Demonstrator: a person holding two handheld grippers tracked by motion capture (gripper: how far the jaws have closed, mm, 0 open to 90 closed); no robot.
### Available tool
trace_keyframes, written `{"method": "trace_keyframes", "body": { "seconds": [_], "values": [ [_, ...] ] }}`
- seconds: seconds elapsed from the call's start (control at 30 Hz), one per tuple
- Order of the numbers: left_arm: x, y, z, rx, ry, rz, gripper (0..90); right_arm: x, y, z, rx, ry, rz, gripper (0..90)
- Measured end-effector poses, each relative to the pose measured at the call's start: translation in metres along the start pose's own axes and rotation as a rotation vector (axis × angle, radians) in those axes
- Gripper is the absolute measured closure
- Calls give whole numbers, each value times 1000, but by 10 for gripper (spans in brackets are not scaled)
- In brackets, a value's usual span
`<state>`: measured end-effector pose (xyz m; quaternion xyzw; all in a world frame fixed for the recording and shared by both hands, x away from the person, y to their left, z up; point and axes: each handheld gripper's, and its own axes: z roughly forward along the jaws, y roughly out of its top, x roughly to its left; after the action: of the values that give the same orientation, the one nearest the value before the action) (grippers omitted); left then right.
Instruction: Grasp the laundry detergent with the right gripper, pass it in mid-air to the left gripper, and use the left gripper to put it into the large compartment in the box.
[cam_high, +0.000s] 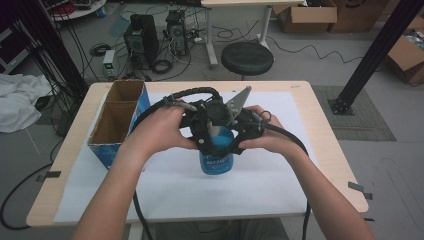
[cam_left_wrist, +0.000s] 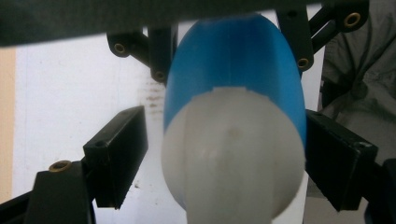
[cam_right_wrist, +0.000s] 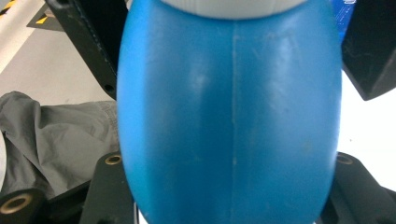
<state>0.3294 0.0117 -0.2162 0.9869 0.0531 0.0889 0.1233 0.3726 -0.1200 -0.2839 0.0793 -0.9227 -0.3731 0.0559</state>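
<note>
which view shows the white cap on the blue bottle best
The left gripper view: the white cap sits large and central, atop the blue bottle. The right gripper view catches a sliver of the cap along its top edge. In the high view, the two grippers hide the bottle's top.

Blue plastic bottle (cam_right_wrist: 229, 116): smooth, faintly scuffed, moulded seam visible; white plastic cap (cam_left_wrist: 233, 158) matt. Black tongs (cam_left_wrist: 224, 154): matt plastic, brass-coloured inserts. Pale wood-look desk (cam_high: 320, 125) under matt white paper sheet (cam_high: 200, 185). Brown cardboard box (cam_high: 117, 117), blue outside.
</note>
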Motion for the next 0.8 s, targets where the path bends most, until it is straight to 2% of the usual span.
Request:
{"method": "trace_keyframes", "body": {
  "seconds": [0.1, 0.47, 0.5, 0.8],
  "values": [
    [0, 0, 0, 3, -1, -1, 233, 0, -1, 1, -5, 3, 14, 450],
    [0, 1, 4, 17, 6, 3, 257, -2, -1, 2, 2, 9, -3, 450],
    [0, 1, 4, 17, 5, 4, 268, -1, -1, 3, -2, 3, 13, 450],
    [0, 2, 2, 2, 4, 3, 314, -2, -1, 2, -4, 4, 18, 450]
  ]
}}
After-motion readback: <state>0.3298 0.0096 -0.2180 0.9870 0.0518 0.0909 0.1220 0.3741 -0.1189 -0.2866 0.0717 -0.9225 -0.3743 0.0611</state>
